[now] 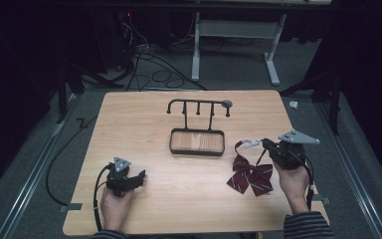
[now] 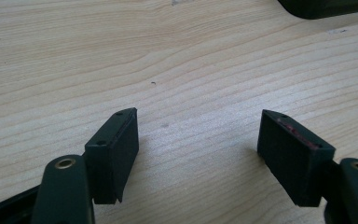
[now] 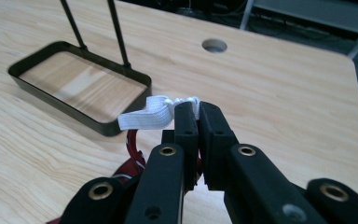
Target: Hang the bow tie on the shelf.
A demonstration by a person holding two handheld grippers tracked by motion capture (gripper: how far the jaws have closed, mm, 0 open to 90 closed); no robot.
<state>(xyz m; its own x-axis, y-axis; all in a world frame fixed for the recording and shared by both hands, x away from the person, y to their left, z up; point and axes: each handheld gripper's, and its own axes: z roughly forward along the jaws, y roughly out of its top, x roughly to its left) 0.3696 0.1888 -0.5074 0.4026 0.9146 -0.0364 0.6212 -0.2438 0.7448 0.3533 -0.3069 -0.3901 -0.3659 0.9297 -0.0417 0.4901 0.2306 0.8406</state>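
Item: dark red striped bow tie, with a neck strap ending in a white elastic band. The bow is lying on the wooden table, to the right of the black tray and a little nearer the person. Its strap is running up from the bow to the right gripper. That gripper's jaws are pressing together on the white band, whose free end is sticking out to the left of the jaws in the right gripper view. The red strap is hanging below the jaws there.

Item: black tray, a shallow rectangular frame forming the foot of a wire hanger stand. It is sitting at the table's middle. Bare wood is showing inside its rim; it is holding no loose item. Thin uprights are rising from its far side to a crossbar with short hanging pegs.

Item: left gripper. It is resting low over the table, left of the tray and nearer the person, well apart from the bow tie. Its jaws are standing wide, with bare wood between them.

Item: round hole in the tabletop, beyond the tray in the right gripper view.

Between the right gripper and the tray, open tabletop is lying unobstructed.
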